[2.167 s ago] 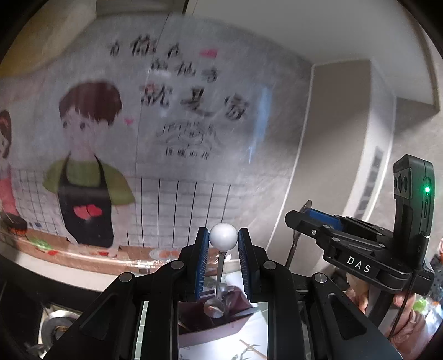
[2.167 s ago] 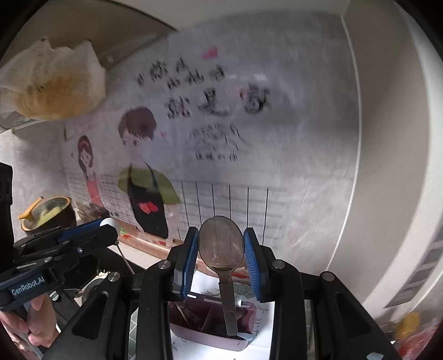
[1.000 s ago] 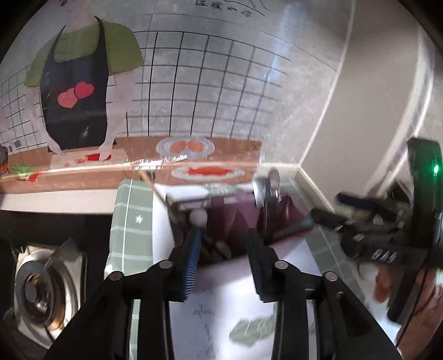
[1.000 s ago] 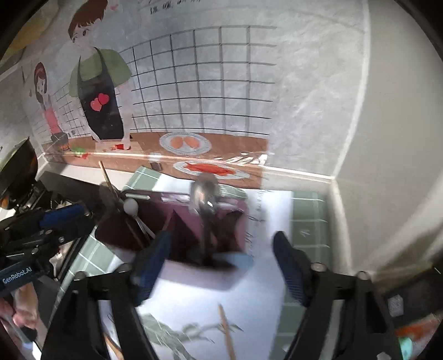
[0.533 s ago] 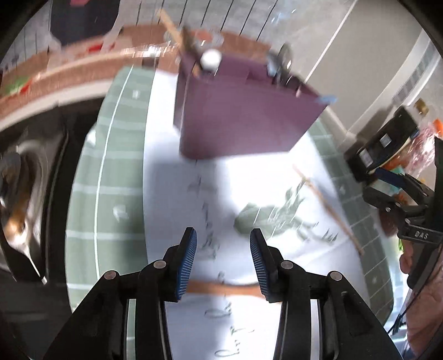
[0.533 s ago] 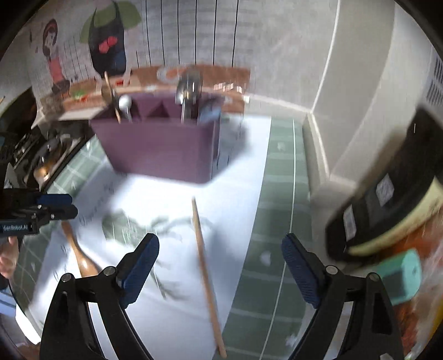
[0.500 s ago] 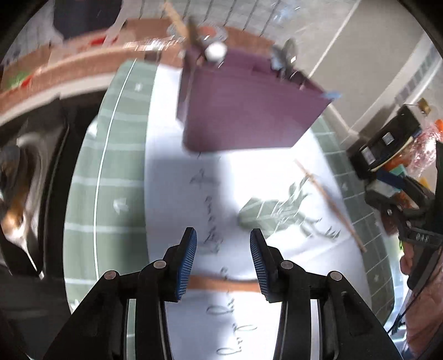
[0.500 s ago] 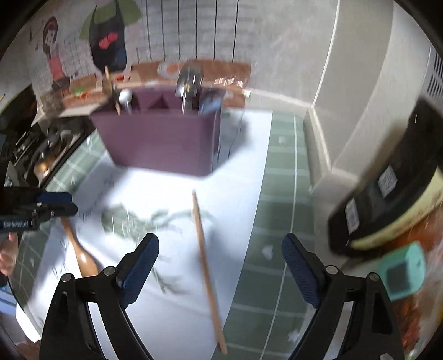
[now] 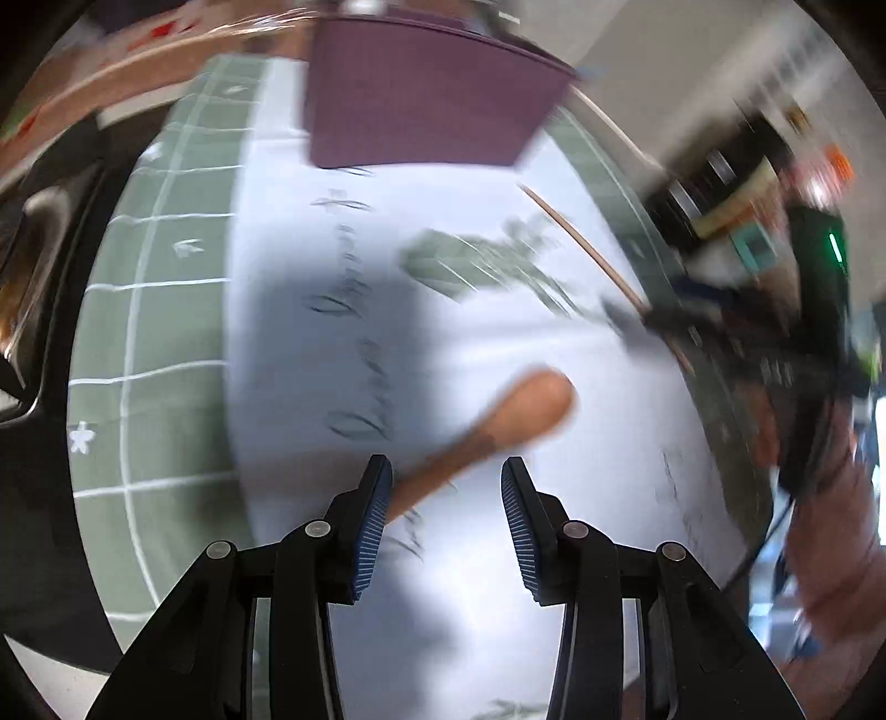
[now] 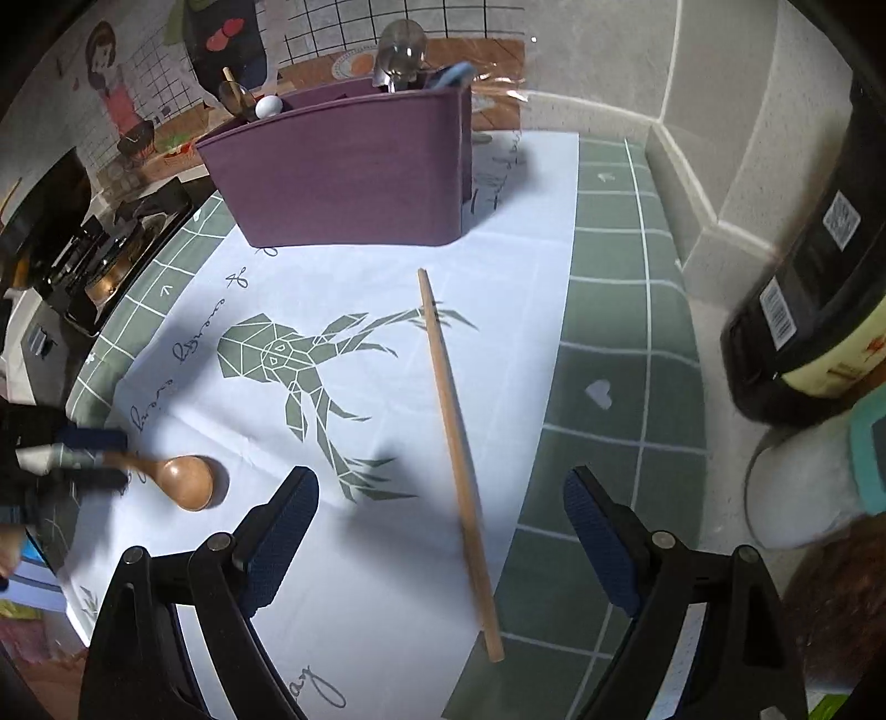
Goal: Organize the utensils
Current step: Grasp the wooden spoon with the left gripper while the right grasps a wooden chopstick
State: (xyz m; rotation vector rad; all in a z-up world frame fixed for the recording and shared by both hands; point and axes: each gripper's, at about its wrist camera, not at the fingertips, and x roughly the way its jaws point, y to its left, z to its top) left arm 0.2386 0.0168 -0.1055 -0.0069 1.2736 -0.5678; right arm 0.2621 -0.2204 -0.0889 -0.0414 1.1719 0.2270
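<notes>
A purple utensil holder (image 10: 354, 166) stands at the back of the white cloth, with a metal spoon (image 10: 401, 47) and a white ball-ended utensil (image 10: 268, 105) in it. A wooden spoon (image 9: 498, 421) lies on the cloth, its handle running between the fingers of my open left gripper (image 9: 446, 498), close to the left pad. In the right wrist view the wooden spoon (image 10: 183, 479) shows with the left gripper (image 10: 72, 459) over its handle. My right gripper (image 10: 443, 526) is wide open above a single wooden chopstick (image 10: 448, 421), which lies loose between its fingers.
A white cloth (image 10: 310, 581) with a deer print covers a green checked mat (image 10: 626, 354). A dark jar (image 10: 803, 277) and a teal-capped white container (image 10: 819, 476) stand at the right by the wall. A stove (image 10: 111, 249) is at the left.
Both grippers let go of the ball-ended utensil and the metal spoon into the holder, then tipped down and sank toward the cloth. The left one now straddles the wooden spoon's handle, the right one the chopstick.
</notes>
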